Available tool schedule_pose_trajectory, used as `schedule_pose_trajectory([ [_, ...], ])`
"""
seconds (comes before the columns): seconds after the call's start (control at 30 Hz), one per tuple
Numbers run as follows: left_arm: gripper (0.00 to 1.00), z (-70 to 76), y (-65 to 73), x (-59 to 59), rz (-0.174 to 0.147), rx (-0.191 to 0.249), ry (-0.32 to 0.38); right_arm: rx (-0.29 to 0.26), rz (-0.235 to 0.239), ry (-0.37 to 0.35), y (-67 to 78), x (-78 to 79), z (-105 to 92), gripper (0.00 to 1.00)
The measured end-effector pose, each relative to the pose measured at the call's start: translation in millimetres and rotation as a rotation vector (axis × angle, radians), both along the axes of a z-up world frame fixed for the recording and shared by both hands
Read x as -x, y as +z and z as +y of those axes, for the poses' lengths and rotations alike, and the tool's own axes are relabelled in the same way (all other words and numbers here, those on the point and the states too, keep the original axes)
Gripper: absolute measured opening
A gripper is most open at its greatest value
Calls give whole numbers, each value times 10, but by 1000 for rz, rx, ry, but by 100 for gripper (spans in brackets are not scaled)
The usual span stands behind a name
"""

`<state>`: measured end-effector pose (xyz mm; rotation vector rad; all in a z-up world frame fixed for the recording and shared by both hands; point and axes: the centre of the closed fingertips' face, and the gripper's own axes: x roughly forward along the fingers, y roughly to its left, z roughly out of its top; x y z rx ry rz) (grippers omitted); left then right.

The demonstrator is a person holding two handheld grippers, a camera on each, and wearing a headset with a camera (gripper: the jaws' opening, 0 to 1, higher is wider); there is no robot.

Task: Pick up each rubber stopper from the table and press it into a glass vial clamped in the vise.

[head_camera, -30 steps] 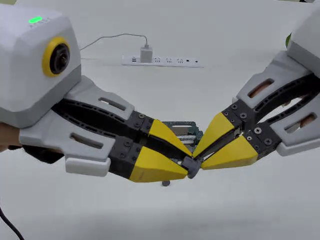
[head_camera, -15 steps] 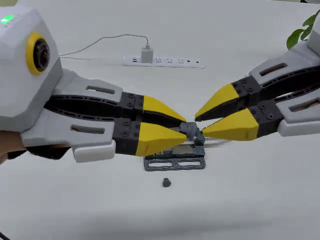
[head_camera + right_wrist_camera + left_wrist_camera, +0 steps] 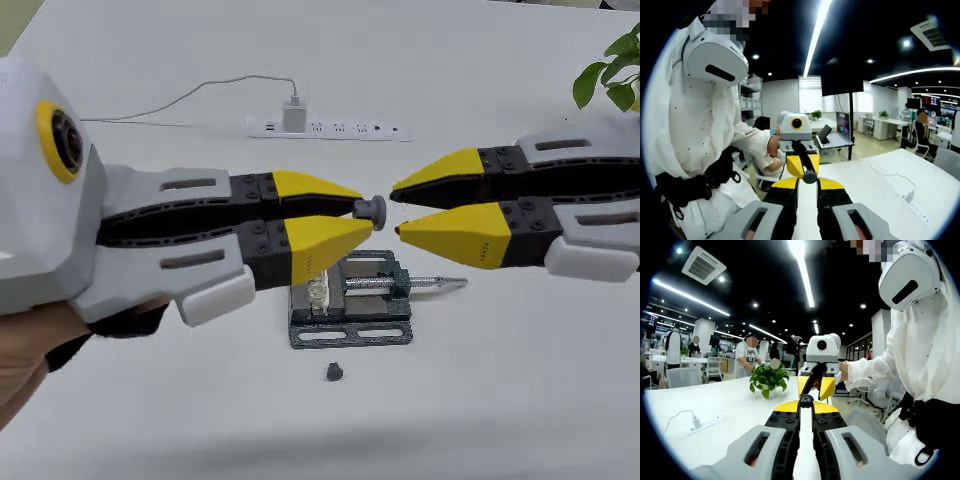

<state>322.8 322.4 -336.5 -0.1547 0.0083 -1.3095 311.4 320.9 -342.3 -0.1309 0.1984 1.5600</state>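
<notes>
A grey rubber stopper [image 3: 374, 210] is pinched at the tip of my left gripper [image 3: 365, 215], which comes in from the left and is shut on it. My right gripper [image 3: 396, 211] faces it from the right, jaws open, tips just short of the stopper. Both hang above a small dark vise [image 3: 350, 322] on the white table, with a clear glass vial [image 3: 318, 292] clamped in it. A second dark stopper [image 3: 335, 372] lies on the table in front of the vise. In the right gripper view the held stopper [image 3: 810, 176] sits just ahead of my open jaws.
A white power strip [image 3: 325, 126] with a plugged charger and cable lies at the back of the table. Green plant leaves [image 3: 605, 75] reach in at the top right. The vise's screw handle [image 3: 440, 284] points right.
Both grippers have risen from low over the vise to well above it. The stopper stayed in the left gripper. The right gripper has opened and drawn back to the right.
</notes>
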Motion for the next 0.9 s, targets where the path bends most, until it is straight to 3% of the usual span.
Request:
schedule_pose_trajectory([
  [0.27, 4, -21, 23, 45, 13, 28, -5, -39, 17, -6, 44, -91, -98, 9],
  [0.9, 4, -20, 99, 63, 24, 73, -10, -49, 18, 10, 85, 36, 18, 9],
])
